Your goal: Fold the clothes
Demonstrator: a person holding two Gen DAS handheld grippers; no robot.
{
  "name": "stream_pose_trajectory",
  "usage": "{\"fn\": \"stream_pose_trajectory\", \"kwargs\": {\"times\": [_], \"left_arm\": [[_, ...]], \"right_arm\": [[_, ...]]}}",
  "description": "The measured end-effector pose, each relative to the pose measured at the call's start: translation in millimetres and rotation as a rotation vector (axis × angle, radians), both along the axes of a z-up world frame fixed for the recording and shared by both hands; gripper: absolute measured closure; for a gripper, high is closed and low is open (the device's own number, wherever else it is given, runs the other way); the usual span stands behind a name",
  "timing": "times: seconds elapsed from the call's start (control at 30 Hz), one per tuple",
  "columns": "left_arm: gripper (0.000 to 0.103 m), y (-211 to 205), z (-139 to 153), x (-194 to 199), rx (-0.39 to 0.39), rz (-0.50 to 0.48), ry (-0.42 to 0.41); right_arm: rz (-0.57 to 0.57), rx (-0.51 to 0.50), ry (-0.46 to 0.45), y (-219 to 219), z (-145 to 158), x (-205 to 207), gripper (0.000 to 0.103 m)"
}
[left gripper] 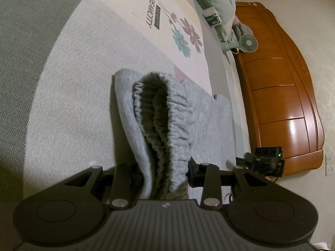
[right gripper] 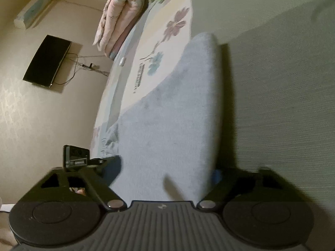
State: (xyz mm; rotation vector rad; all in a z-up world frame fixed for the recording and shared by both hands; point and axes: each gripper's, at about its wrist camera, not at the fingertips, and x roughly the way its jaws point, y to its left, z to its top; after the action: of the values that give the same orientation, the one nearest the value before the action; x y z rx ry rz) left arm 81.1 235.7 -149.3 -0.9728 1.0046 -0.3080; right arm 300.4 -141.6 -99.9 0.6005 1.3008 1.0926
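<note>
A grey garment (left gripper: 209, 121) lies on the bed, its gathered elastic waistband (left gripper: 167, 113) raised toward the camera. My left gripper (left gripper: 165, 175) is shut on that bunched waistband. My right gripper (left gripper: 261, 156) shows at the garment's right edge. In the right wrist view the grey garment (right gripper: 178, 104) fills the gap between the jaws of my right gripper (right gripper: 165, 171), reaching from one finger to the other. That view is blurred, so I cannot tell whether the pads press on the cloth. My left gripper (right gripper: 77, 156) appears at the lower left there.
The bed sheet (left gripper: 184, 35) has a flower print. A wooden headboard (left gripper: 282, 83) runs along the right, with a small fan (left gripper: 248, 42) and pillows (left gripper: 217, 0) beside it. A folded quilt (right gripper: 121, 16) lies at the bed's far end. A black screen (right gripper: 47, 60) hangs on the wall.
</note>
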Motion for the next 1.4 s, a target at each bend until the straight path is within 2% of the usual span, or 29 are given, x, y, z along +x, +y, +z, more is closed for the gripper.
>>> {"fn": "stream_pose_trajectory", "kwargs": {"times": [0.03, 0.07, 0.1, 0.17, 0.27, 0.4, 0.57, 0.67, 0.73, 0.77, 0.8, 0.83, 0.93, 1.17, 1.4], "left_arm": [[0.066, 0.2, 0.0, -0.2, 0.0, -0.001, -0.001], [0.066, 0.4, -0.2, -0.2, -0.001, -0.001, -0.001], [0.066, 0.7, -0.4, -0.2, -0.002, -0.001, -0.001], [0.066, 1.1, -0.6, -0.1, -0.003, -0.002, -0.002], [0.066, 1.9, -0.9, 0.0, -0.004, -0.004, -0.002], [0.066, 3.0, -0.7, -0.3, -0.004, -0.007, 0.0], [0.066, 2.7, 0.0, -1.0, -0.004, -0.005, 0.004], [0.066, 3.0, 0.1, -1.4, -0.006, -0.006, 0.006], [0.066, 3.3, 0.3, -0.9, -0.007, -0.008, 0.008], [0.066, 3.3, 0.2, -0.5, -0.007, -0.008, 0.008], [0.066, 3.3, 0.2, -0.2, -0.007, -0.008, 0.008], [0.066, 3.3, 0.2, 0.1, -0.007, -0.008, 0.009], [0.066, 1.4, 1.7, 0.0, 0.002, -0.002, 0.014], [0.066, -3.5, 6.7, 1.0, 0.037, 0.001, 0.026], [0.066, -3.7, 6.1, -0.2, 0.032, 0.013, 0.025]], "right_arm": [[-0.012, -0.002, 0.007, -4.1, -2.9, 1.4, 0.043], [-0.031, -0.005, 0.021, -7.7, -6.7, 2.7, 0.054], [-0.049, -0.008, 0.035, -10.9, -10.2, 4.0, 0.062], [-0.069, -0.017, 0.055, -12.4, -13.3, 5.4, 0.066], [-0.07, -0.039, 0.064, -7.2, -11.9, 6.6, 0.064], [-0.042, -0.033, 0.073, 1.2, -10.8, 8.5, 0.05], [-0.006, -0.03, 0.076, 12.8, -10.6, 13.2, 0.049], [-0.006, -0.012, 0.068, 9.2, -13.6, 11.9, 0.054], [-0.009, -0.018, 0.076, 8.1, -17.4, 13.8, 0.063], [-0.015, -0.022, 0.09, 7.2, -20.5, 15.8, 0.073], [-0.022, -0.027, 0.106, 6.6, -24.2, 17.7, 0.088], [-0.031, -0.026, 0.128, 6.1, -29.8, 19.1, 0.093], [-0.04, -0.003, 0.123, 4.9, -33.6, 16.4, 0.094], [-0.093, -0.042, 0.049, 7.3, -22.8, 2.1, 0.092], [-0.093, -0.019, 0.069, 6.2, -28.1, 5.6, 0.092]]}}
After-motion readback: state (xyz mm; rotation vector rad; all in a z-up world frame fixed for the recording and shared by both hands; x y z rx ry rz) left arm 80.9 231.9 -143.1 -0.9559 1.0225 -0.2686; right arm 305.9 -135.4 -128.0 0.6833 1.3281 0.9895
